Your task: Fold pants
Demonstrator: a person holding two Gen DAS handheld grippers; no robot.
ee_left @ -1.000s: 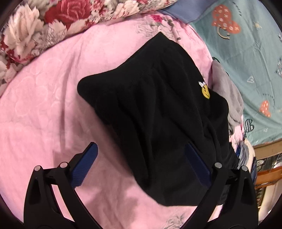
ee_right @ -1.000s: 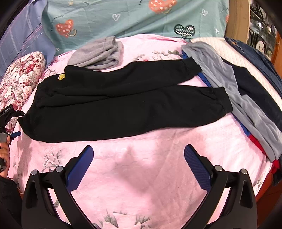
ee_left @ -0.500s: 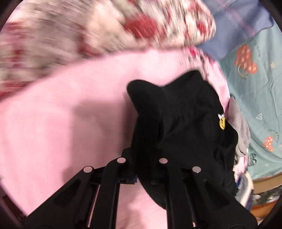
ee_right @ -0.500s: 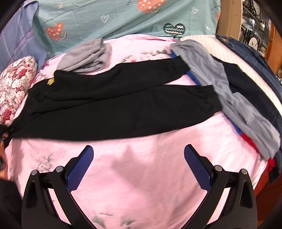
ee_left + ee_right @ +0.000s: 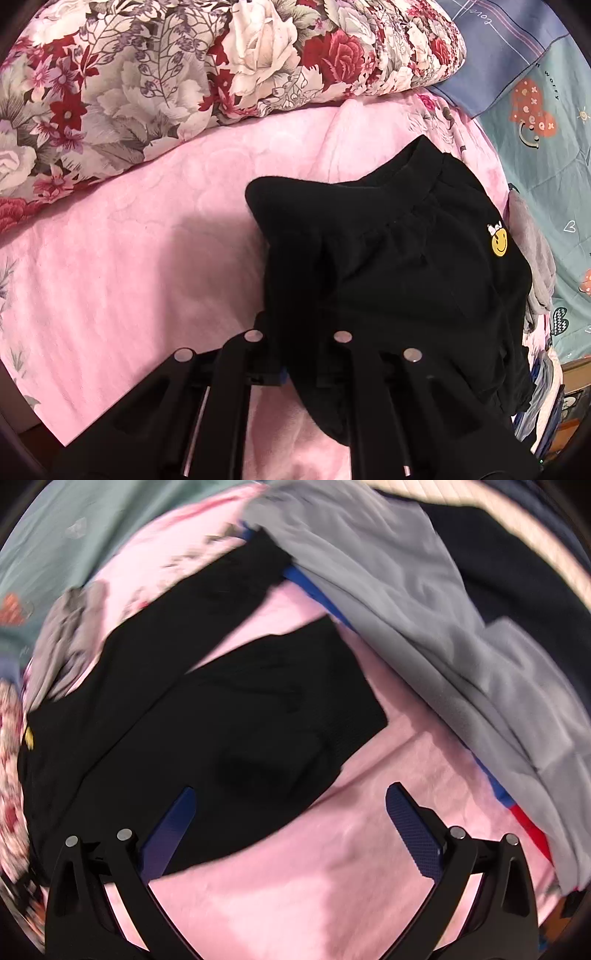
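The pink bedspread [image 5: 129, 258] carries the black pants [image 5: 229, 701], spread full length, legs apart, nothing folded yet. The left gripper [image 5: 295, 369] is clamped on their waist corner; the right gripper [image 5: 288, 823] hangs wide open above the near leg.

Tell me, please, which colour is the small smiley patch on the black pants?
Yellow, with a small white bow on top; the smiley patch shows best in the left wrist view.
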